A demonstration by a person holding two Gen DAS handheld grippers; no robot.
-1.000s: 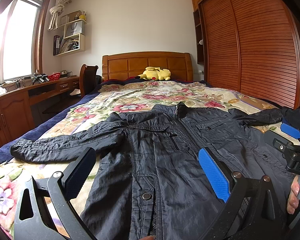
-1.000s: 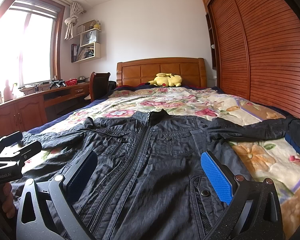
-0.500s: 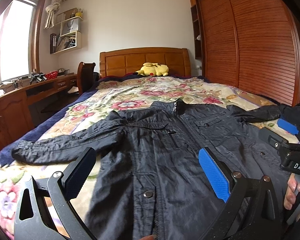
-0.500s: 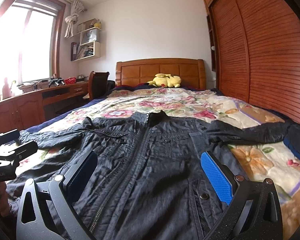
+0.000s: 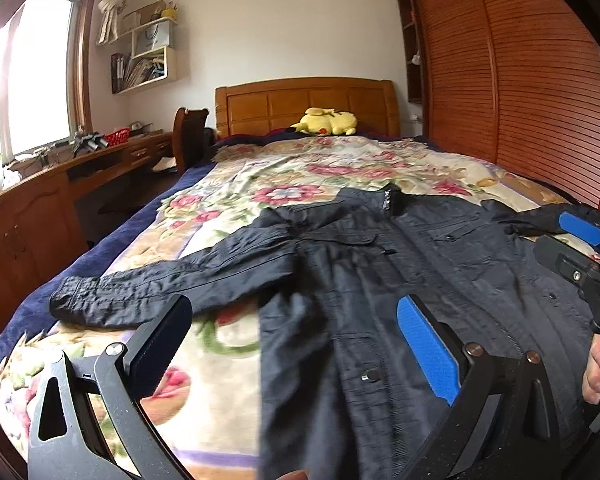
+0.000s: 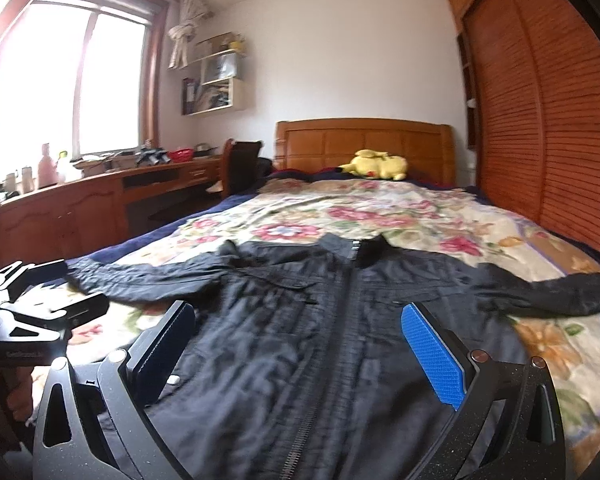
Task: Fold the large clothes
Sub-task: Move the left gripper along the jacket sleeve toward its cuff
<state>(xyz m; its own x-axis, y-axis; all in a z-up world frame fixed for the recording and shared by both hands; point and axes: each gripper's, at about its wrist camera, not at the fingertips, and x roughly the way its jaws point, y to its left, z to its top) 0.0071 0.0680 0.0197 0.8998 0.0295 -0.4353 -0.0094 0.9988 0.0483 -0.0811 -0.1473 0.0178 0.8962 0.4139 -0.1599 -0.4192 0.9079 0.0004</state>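
A dark navy jacket (image 5: 380,280) lies flat, front up and zipped, on the floral bedspread (image 5: 320,168), sleeves spread to both sides. It also shows in the right wrist view (image 6: 320,320). My left gripper (image 5: 292,344) is open and empty, above the jacket's left hem edge near the left sleeve (image 5: 160,284). My right gripper (image 6: 296,348) is open and empty, above the jacket's lower middle by the zipper (image 6: 332,340). Each gripper shows in the other's view: the right gripper (image 5: 580,252) at the right edge, the left gripper (image 6: 40,300) at the left edge.
A yellow plush toy (image 5: 328,122) lies by the wooden headboard (image 5: 304,104). A wooden desk (image 5: 60,184) with a chair (image 5: 188,136) runs along the left under the window. A slatted wooden wardrobe (image 5: 520,80) lines the right side of the bed.
Both grippers have pulled back toward the foot of the bed and risen. The left gripper has shifted left toward the sleeve side. The jacket lies as before. Both stay open.
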